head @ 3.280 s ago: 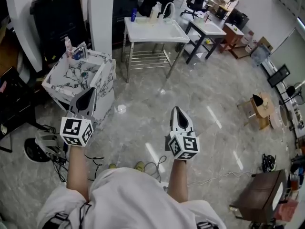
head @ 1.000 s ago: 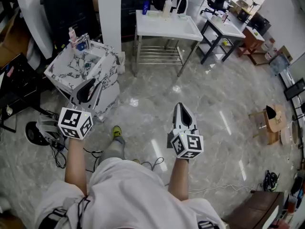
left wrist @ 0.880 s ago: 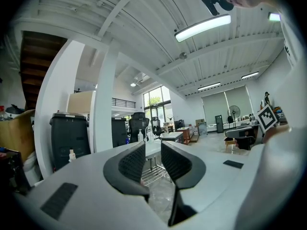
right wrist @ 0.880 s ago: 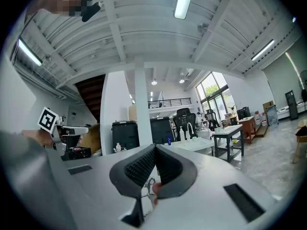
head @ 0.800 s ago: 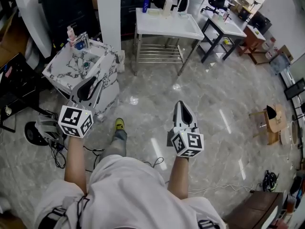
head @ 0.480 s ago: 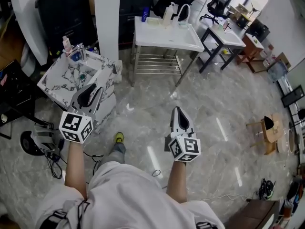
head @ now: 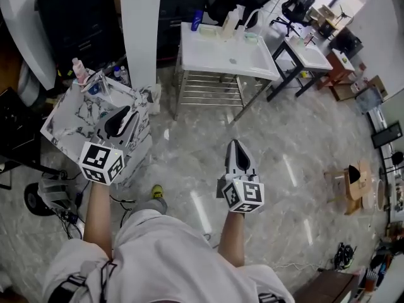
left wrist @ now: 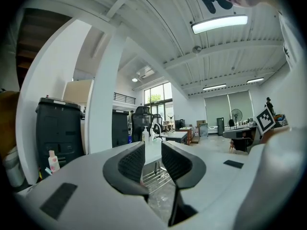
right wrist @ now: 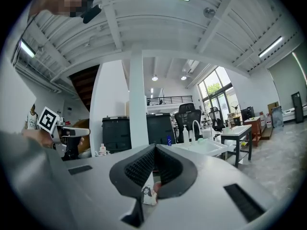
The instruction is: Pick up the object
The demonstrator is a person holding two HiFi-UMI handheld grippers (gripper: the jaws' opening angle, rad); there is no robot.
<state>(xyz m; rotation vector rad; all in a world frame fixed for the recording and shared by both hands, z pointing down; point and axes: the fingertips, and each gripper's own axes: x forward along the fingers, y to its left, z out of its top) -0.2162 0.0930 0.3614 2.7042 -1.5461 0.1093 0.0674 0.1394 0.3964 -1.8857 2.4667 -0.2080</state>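
Note:
No single object stands out as the task's own. In the head view my left gripper (head: 123,116) hangs over the edge of a marble-patterned sink cabinet (head: 66,115), its jaws a small gap apart and empty. The left gripper view shows the same narrow gap in the left gripper (left wrist: 152,152). My right gripper (head: 237,146) hovers over the bare floor with its jaws closed together. In the right gripper view the right gripper (right wrist: 155,150) has its pads meeting at the tip. A small white printed scrap (right wrist: 147,193) shows low behind them; I cannot tell what it is.
A white metal table (head: 230,57) with a faucet, bottles (head: 231,21) and a blue bottle (head: 197,19) stands ahead. A white pillar (head: 140,24) and black cabinet (head: 69,14) are at the left. A second table (head: 312,47), a wooden stool (head: 349,180) and floor cables (head: 63,202) lie around.
The person has walked forward, so the white table and marble cabinet sit closer. Both grippers keep the same pose and jaw state.

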